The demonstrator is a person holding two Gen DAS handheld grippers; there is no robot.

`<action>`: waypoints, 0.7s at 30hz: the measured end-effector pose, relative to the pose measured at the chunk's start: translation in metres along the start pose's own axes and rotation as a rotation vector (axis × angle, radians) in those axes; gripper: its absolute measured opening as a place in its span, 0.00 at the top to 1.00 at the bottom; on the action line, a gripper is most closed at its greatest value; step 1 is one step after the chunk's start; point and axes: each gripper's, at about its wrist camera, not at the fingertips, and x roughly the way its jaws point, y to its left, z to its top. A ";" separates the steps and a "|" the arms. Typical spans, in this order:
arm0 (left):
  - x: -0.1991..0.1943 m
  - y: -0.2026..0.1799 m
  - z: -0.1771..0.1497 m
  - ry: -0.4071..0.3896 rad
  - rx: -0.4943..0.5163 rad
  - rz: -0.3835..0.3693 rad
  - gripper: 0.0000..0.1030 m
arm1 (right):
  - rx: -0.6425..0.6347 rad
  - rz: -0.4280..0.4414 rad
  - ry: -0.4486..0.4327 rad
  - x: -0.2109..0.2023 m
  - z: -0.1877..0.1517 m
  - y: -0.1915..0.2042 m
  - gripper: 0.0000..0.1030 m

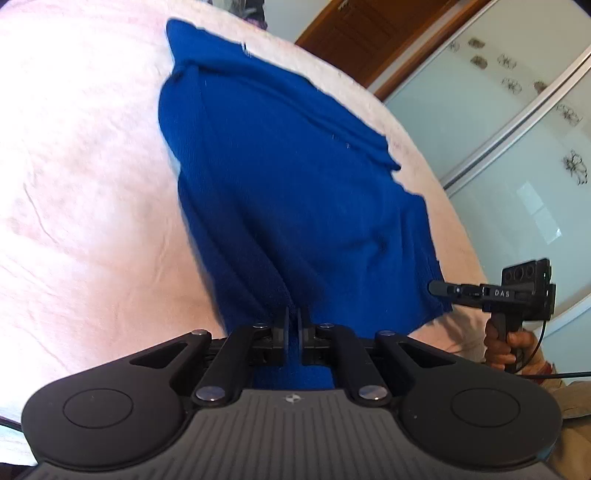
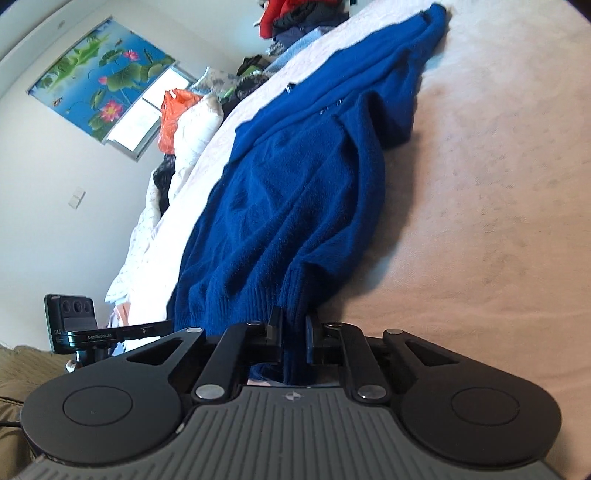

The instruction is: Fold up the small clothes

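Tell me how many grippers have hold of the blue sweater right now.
2. The left gripper is shut on the blue sweater at its near ribbed hem. The right gripper is shut on the same hem further along, also visible at the sweater's corner.

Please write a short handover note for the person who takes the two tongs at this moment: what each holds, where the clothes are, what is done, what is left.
Left tongs: shut on the ribbed hem of the blue knitted sweater.
Right tongs: shut on the same hem, at the other corner.
The sweater lies stretched out on the pale pink bedspread, hem end raised by both tongs, far end wrinkled.
Done: both hem corners gripped.
Left: probably carry the hem toward the far end, lay it down, release, smooth.
A heap of other clothes lies beyond.
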 end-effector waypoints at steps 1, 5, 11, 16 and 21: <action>-0.006 -0.004 0.002 -0.023 0.019 0.004 0.96 | 0.002 0.020 -0.020 -0.004 0.002 0.003 0.86; -0.025 -0.027 0.016 -0.102 0.104 -0.002 0.97 | -0.031 0.073 -0.100 -0.021 0.014 0.021 0.86; -0.041 -0.042 0.035 -0.172 0.155 0.031 0.97 | -0.076 0.082 -0.147 -0.029 0.038 0.034 0.86; -0.054 -0.050 0.046 -0.242 0.177 0.049 0.97 | -0.044 0.118 -0.187 -0.028 0.046 0.034 0.86; -0.055 -0.060 0.076 -0.305 0.194 0.071 0.97 | -0.059 0.147 -0.234 -0.024 0.066 0.045 0.86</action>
